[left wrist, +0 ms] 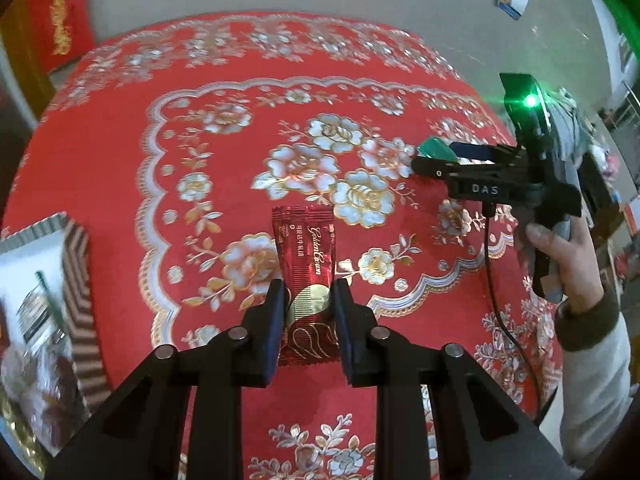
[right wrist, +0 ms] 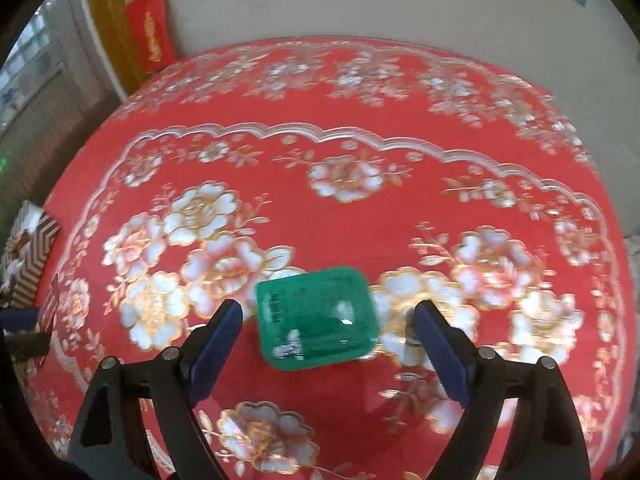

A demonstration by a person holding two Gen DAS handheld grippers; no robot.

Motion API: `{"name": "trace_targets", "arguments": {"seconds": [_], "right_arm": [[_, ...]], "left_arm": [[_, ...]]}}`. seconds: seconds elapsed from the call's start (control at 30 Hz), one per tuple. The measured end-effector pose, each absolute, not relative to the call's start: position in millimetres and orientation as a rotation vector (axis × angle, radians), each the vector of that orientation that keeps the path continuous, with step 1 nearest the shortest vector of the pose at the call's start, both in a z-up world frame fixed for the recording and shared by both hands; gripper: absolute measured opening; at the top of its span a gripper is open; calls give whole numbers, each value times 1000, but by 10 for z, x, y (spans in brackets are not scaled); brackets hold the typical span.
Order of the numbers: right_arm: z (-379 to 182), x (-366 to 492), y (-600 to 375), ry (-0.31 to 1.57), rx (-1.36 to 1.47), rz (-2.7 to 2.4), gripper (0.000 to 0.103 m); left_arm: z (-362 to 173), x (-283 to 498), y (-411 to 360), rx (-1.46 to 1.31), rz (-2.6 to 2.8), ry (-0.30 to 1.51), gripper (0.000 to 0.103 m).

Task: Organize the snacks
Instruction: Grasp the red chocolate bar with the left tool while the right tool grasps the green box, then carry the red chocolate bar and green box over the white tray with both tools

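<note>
A dark red snack packet (left wrist: 307,276) with gold lettering lies on the red flowered tablecloth (left wrist: 120,168). My left gripper (left wrist: 309,304) is shut on the red snack packet, a pad against each long side of its near half. A green snack packet (right wrist: 317,318) lies on the cloth (right wrist: 360,100) between the fingers of my right gripper (right wrist: 328,320). That gripper is open, with gaps on both sides of the packet. In the left wrist view the right gripper (left wrist: 434,158) hovers at the right with the green packet (left wrist: 436,148) at its tips.
A striped box (left wrist: 48,312) holding wrapped snacks stands at the table's left edge; it also shows in the right wrist view (right wrist: 30,256). A cable (left wrist: 496,292) hangs from the right gripper over the cloth. A wall stands behind the table's far edge.
</note>
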State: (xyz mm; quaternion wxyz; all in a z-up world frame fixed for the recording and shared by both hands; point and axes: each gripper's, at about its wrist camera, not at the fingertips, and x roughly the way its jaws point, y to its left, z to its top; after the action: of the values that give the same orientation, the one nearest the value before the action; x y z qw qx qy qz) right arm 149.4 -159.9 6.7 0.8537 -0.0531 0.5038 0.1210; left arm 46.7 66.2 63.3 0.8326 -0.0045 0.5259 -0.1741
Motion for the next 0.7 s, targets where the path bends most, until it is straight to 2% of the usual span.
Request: {"name": "trace_targets", "arguments": {"seconds": [0.03,0.07,0.1,0.37,0.7], "right_arm": [[72,1475,-1598,1047,-127,230,75],[86,1463,-1605,1039,-128,223,57],[109,1443,-1614,1031,-116,226,55],[279,1000,-1648,961,-66,245,55],[560,128,-1217,845,-51,343,55]], "left_arm": [[633,435,653,-11,-366,1107,22],[629,402,656,-21,-365,1108,22],[623,385,679,-40,-367,1109,22],[546,164,701,-88,-321,1068,22],[539,-121,845,-77,-209,984,22]]}}
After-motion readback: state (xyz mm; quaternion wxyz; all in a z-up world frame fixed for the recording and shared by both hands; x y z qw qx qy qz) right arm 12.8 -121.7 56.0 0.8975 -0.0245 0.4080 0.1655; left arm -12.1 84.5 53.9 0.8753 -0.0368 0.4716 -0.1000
